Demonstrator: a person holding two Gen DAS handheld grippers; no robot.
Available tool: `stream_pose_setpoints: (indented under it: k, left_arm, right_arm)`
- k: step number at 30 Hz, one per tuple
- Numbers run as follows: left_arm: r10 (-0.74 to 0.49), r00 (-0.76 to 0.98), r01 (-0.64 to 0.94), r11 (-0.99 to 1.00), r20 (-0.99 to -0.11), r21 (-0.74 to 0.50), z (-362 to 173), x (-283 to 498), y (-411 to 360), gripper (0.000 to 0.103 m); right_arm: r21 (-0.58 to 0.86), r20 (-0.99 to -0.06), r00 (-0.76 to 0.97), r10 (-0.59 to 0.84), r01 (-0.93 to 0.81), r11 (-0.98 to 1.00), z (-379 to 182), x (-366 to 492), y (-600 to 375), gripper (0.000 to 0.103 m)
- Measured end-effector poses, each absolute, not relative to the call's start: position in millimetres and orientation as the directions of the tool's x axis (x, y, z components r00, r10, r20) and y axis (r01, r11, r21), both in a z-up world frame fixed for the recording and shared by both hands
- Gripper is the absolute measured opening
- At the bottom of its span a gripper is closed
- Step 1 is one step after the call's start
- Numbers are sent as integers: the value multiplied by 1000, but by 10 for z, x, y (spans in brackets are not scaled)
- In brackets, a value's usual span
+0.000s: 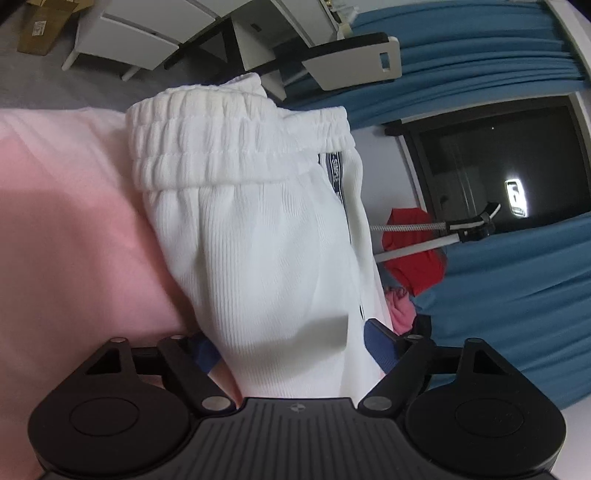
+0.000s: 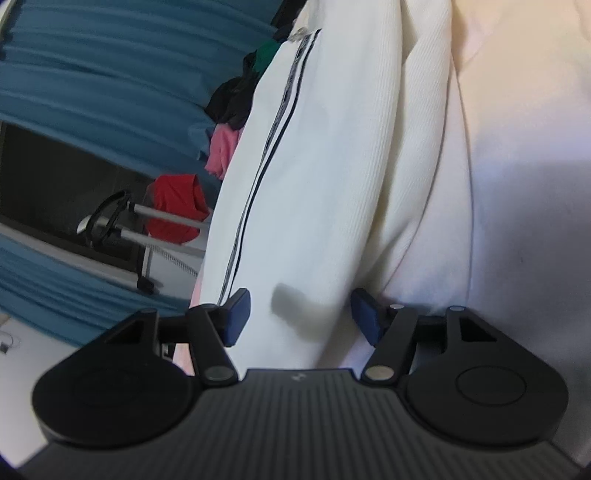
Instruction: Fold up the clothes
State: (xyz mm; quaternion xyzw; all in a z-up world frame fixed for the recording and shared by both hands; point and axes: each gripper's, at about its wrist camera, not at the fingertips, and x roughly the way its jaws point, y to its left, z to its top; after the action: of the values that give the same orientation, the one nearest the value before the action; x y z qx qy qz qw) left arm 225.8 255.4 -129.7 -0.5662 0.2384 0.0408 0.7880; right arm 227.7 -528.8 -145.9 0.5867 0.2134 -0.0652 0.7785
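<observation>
White ribbed pants [image 1: 258,236] with an elastic waistband [image 1: 229,144] and a dark side stripe [image 1: 340,184] lie on a pink bed sheet [image 1: 66,229]. My left gripper [image 1: 295,350] is open, its blue pads on either side of the folded fabric near the camera. In the right wrist view the same pants [image 2: 332,166] with the stripe [image 2: 273,129] run away from me. My right gripper [image 2: 301,317] is open, with the fabric between its blue pads [image 2: 236,314].
Blue curtains [image 1: 498,51] and a dark window [image 1: 491,162] stand behind the bed. A red garment [image 1: 413,251] and a pink one [image 1: 400,310] hang on a drying rack [image 2: 162,229]. White furniture [image 1: 140,29] and a chair [image 1: 354,62] stand beyond.
</observation>
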Motion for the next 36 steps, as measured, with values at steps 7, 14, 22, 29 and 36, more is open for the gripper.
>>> stream_pose_setpoints:
  k: [7, 14, 22, 29, 36]
  left_arm:
    - [-183, 887, -362, 292, -423, -885, -1433, 2361, 2763, 24]
    - [-118, 909, -343, 334, -400, -878, -1267, 2381, 2715, 14]
    - [-114, 902, -358, 344, -417, -868, -1279, 2337, 2726, 14]
    - [-102, 897, -366, 369, -429, -854, -1284, 2311, 2727, 14]
    - [-92, 898, -366, 387, -430, -846, -1258, 2328, 2723, 13]
  right_arm:
    - [892, -410, 901, 138, 365, 268, -1462, 2504, -5404, 64]
    - [866, -444, 895, 38, 418, 274, -1401, 2326, -5345, 60]
    - [858, -460, 886, -56, 460, 229, -1466, 2109, -5711, 60]
    - [834, -480, 871, -100, 489, 255, -1419, 2104, -5805, 60]
    - [831, -403, 908, -110, 414, 371, -1452, 2357, -6179, 58]
